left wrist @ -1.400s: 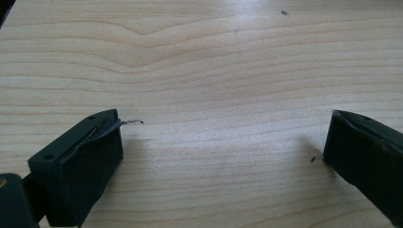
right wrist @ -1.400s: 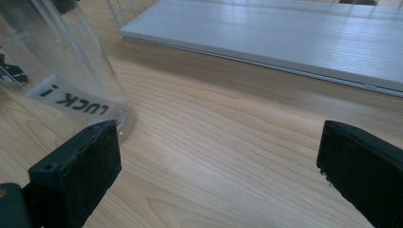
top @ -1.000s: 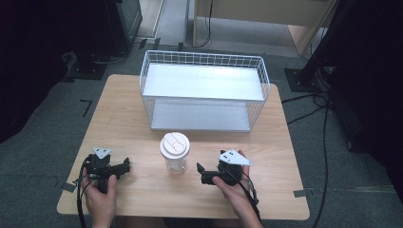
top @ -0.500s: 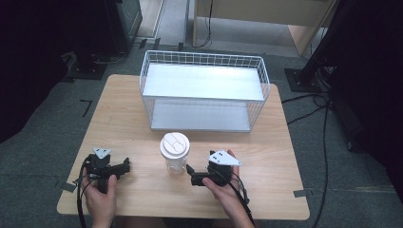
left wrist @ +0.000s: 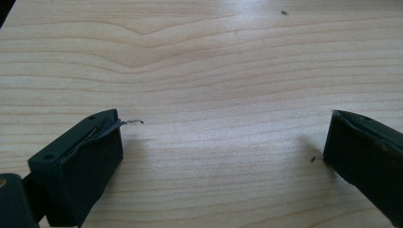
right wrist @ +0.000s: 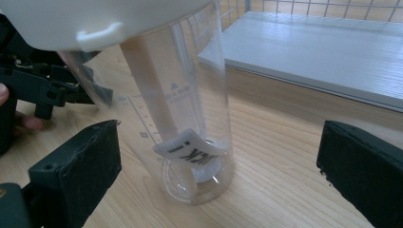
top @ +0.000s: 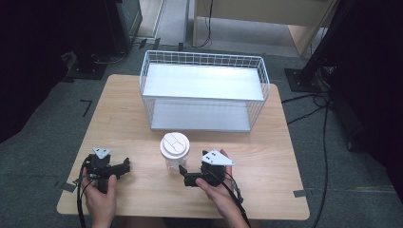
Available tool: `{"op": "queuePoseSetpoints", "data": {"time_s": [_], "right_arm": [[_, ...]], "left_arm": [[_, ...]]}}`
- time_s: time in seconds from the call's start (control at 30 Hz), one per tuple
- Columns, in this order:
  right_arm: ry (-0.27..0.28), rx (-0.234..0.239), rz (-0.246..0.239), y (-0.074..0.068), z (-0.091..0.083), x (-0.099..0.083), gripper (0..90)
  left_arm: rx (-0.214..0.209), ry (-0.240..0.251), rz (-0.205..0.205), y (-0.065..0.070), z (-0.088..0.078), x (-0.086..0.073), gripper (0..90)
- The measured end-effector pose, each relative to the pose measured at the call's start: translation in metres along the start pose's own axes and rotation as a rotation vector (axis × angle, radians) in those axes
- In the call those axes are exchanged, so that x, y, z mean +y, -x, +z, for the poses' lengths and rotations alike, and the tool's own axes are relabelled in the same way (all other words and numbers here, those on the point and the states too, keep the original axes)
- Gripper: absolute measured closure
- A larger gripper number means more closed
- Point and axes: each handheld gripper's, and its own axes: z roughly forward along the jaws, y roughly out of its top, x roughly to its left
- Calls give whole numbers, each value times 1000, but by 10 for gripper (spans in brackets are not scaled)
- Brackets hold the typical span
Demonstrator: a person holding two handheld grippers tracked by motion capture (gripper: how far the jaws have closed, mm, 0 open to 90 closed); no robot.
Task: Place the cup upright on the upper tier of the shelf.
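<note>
A: Pale wood table (top: pixel 266 156), bare apart from three things. White wire basket (top: pixel 204 95) at the far side, nothing inside. Clear plastic cup (top: pixel 174 153), white lid (top: pixel 174 144) on, upright just in front of basket.

B: Grip status?

A: Right gripper (top: pixel 186 176) spread wide, jaws flanking cup base (right wrist: pixel 195 180), not touching. Left gripper (top: pixel 124 166) also released, resting well left of cup, nothing between jaws.

B: Progress?

A: Early, by judgement. Approach nearly made; clamping, lifting, probably placing in basket all left.
</note>
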Motion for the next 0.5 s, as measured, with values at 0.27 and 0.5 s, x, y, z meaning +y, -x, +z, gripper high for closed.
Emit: {"op": "queuePoseSetpoints", "data": {"time_s": [0.27, 0.5], "right_arm": [[8, 20, 5, -8, 8, 3, 8], [28, 39, 17, -14, 13, 7, 8]], "left_arm": [[0, 1, 0, 0, 0, 0, 0], [0, 0, 0, 0, 0, 0, 0]]}}
